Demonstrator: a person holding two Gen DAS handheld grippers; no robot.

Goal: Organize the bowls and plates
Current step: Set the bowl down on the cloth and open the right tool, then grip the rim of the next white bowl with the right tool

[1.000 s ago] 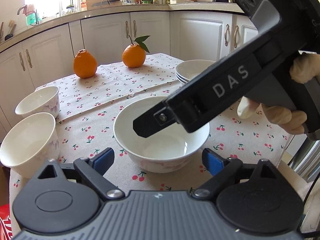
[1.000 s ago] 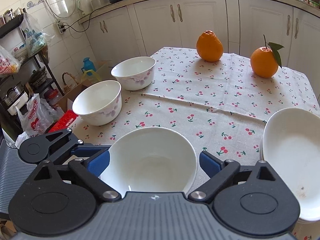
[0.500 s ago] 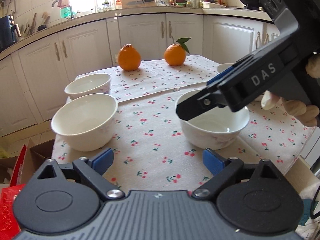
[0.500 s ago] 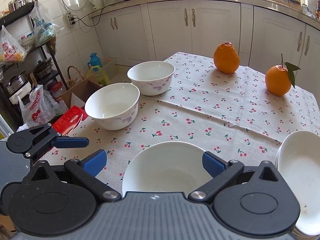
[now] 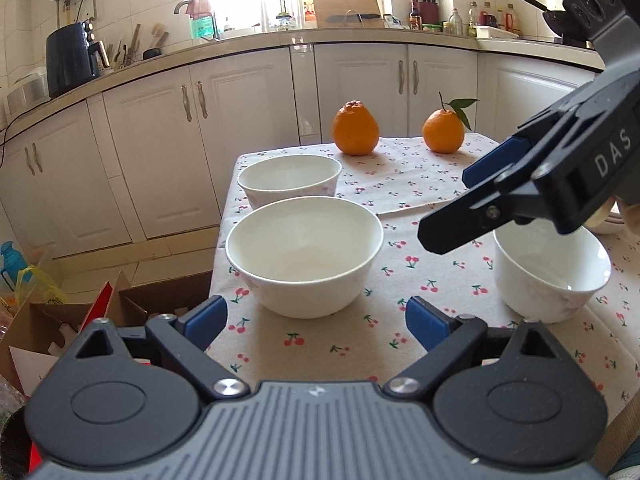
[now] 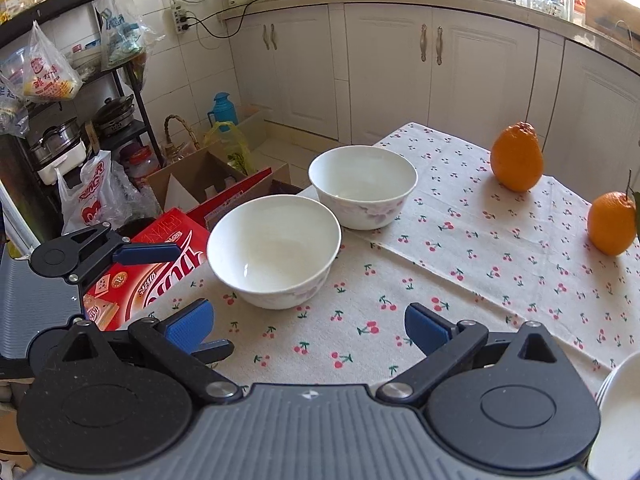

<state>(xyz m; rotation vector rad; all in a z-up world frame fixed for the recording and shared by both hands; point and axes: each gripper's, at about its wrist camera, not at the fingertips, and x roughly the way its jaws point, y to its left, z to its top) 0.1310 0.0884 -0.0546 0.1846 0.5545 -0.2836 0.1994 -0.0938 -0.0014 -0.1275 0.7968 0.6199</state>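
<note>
Two grippers hover spread and empty over the cherry-print tablecloth (image 5: 400,184). The near bowl (image 5: 304,254) sits just ahead of the left gripper (image 5: 316,320); the right gripper (image 6: 308,326) faces it too. Beside it stands the far bowl (image 6: 363,186).

My right gripper (image 5: 476,200) covered part of the third bowl (image 5: 552,276). The plate stack (image 6: 618,408) was cut off at the frame's right edge; I couldn't count the plates.
</note>
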